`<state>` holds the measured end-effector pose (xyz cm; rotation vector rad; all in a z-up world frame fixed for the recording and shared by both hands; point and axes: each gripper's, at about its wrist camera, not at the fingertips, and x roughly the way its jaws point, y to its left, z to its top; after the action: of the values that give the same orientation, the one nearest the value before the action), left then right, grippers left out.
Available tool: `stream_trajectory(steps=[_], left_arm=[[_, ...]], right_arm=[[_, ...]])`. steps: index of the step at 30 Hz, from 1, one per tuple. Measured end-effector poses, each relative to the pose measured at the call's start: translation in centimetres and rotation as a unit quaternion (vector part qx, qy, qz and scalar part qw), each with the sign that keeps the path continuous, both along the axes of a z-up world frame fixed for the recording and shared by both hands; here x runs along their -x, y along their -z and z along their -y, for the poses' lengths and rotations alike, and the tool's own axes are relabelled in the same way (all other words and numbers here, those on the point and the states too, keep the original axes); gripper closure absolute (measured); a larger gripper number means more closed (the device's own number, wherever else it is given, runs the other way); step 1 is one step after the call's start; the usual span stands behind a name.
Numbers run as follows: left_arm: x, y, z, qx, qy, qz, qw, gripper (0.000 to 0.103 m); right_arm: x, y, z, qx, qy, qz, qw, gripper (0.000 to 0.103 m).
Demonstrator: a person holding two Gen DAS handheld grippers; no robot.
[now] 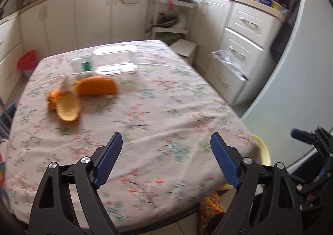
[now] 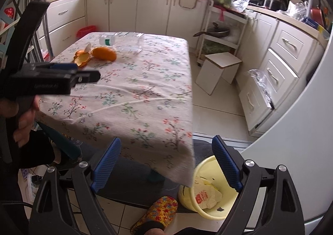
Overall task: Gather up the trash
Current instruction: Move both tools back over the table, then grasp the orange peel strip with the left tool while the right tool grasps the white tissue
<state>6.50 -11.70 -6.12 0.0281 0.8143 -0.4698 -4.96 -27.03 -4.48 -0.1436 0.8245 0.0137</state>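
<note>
Orange peels lie on the floral tablecloth at the far left, also in the right wrist view. A clear plastic bottle with a green label lies behind them; it is blurred in the left wrist view. A yellow bin holding crumpled paper stands on the floor by the table's near right corner. My left gripper is open and empty above the table's near edge. My right gripper is open and empty, off the table above the bin.
White cabinets and drawers line the back and right. A white stool and a shelf trolley stand right of the table. A large white appliance is at the right. A slippered foot is on the floor.
</note>
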Motion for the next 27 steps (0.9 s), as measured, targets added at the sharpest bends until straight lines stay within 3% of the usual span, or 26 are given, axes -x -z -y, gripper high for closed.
stream_trajectory(steps=[3, 7, 11, 21, 27], left_arm=[[-2.0, 0.3, -2.3, 0.008, -0.049, -0.014, 0.9987, 0.021], [-5.2, 1.1, -6.3, 0.028, -0.134, -0.045, 0.9896, 0.021], [-7.6, 1.8, -8.6, 0.016, -0.178, -0.048, 0.9827, 0.021], [-12.9, 4.4, -9.9, -0.047, -0.189, -0.071, 0.9783, 0.021], [-13.9, 5.1, -10.6, -0.036, -0.173, -0.084, 0.9806, 0.033]], right_arm=[[-0.7, 0.3, -1.2, 0.0, -0.018, 0.005, 1.0, 0.018], [-1.9, 0.7, -3.1, -0.01, -0.044, -0.004, 0.999, 0.018], [-3.1, 1.2, -5.0, -0.005, -0.069, -0.012, 0.998, 0.018], [-7.3, 1.2, -9.4, -0.006, -0.131, -0.025, 0.991, 0.018], [-10.5, 0.7, -11.2, 0.024, -0.157, -0.014, 0.987, 0.018]])
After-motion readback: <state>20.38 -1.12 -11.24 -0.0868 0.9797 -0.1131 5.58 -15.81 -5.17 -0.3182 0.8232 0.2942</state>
